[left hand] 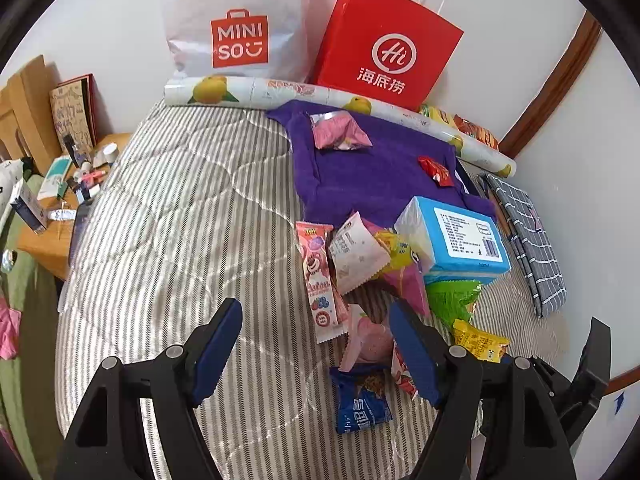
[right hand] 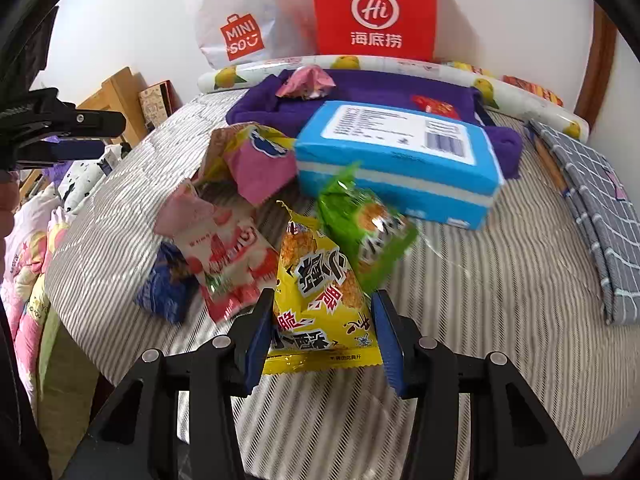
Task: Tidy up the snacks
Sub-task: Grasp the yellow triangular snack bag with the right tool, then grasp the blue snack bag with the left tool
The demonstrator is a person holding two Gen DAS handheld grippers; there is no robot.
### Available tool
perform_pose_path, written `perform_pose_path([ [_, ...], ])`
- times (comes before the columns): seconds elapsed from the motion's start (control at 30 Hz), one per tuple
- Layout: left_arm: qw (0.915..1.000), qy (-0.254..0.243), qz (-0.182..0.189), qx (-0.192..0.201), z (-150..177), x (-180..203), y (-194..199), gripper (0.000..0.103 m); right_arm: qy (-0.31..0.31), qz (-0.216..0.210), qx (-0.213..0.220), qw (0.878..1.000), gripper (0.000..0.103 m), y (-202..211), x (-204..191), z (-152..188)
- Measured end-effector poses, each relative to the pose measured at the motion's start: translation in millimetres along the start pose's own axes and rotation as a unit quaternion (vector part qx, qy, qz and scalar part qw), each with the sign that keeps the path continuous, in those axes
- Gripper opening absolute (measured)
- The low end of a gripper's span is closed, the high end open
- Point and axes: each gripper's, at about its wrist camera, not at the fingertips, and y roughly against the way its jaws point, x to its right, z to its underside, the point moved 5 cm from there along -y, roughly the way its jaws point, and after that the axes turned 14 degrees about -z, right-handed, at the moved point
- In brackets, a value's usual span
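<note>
My right tool (right hand: 322,336) grips a glossy yellow snack packet (right hand: 320,304) printed with bold black-and-red characters, while my left tool (left hand: 316,356) gapes wide over the striped bed (left hand: 168,208).

Striped quilted bed (left hand: 180,208), purple towel (left hand: 372,168), blue tissue pack (left hand: 456,236), heaped snack packets (left hand: 360,272), grey checked cloth (left hand: 528,240)

On a bed (left hand: 168,216), a heap of snack packets (left hand: 360,280) lies at lower centre of the left wrist view, a tissue pack (left hand: 460,236) at its right. Behind them a towel (left hand: 372,172) carries two packets (left hand: 340,132); two shopping bags (left hand: 236,20) stand against the wall at top.
</note>
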Motion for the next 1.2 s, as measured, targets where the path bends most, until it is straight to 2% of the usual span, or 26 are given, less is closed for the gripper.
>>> perform_pose_path([
  [0.13, 0.9999, -0.001, 0.000, -0.013, 5.8, 5.0, -10.2, 0.074, -0.002, 0.002, -0.019, 1.000, 0.049, -11.0, 4.4, 7.4],
  [0.17, 0.9999, -0.003, 0.000, -0.016, 6.8, 6.1, -11.7, 0.074, -0.003, 0.003, -0.021, 1.000, 0.052, -14.7, 5.4, 7.1],
  [0.3, 0.9996, -0.009, 0.001, -0.025, 10.7, 11.5, -20.2, 0.074, -0.004, -0.003, -0.016, 1.000, 0.049, -21.2, 4.4, 5.2],
  [0.5, 0.9989, -0.020, 0.000, -0.042, 20.0, 19.2, -36.3, 0.074, 0.002, -0.010, 0.003, 1.000, 0.048, -2.6, 7.6, 4.1],
  [0.73, 0.9966, -0.022, 0.003, -0.079, 52.2, 20.0, -50.7, 0.074, -0.024, 0.011, 0.036, 0.999, 0.048, 29.1, 38.7, 6.5],
  [0.93, 0.9951, -0.029, 0.007, -0.094, 73.7, 29.8, -54.9, 0.074, -0.055, 0.041, 0.053, 0.996, 0.048, 38.8, 75.0, 8.9],
  [1.07, 0.9952, -0.040, -0.003, -0.089, 80.1, 38.8, -51.1, 0.074, -0.079, 0.044, 0.055, 0.994, 0.048, 35.4, 97.1, 11.1],
  [1.2, 0.9948, -0.060, -0.035, -0.075, 85.4, 49.5, -51.1, 0.074, -0.100, 0.036, 0.059, 0.993, 0.048, 29.6, 109.5, 13.6],
])
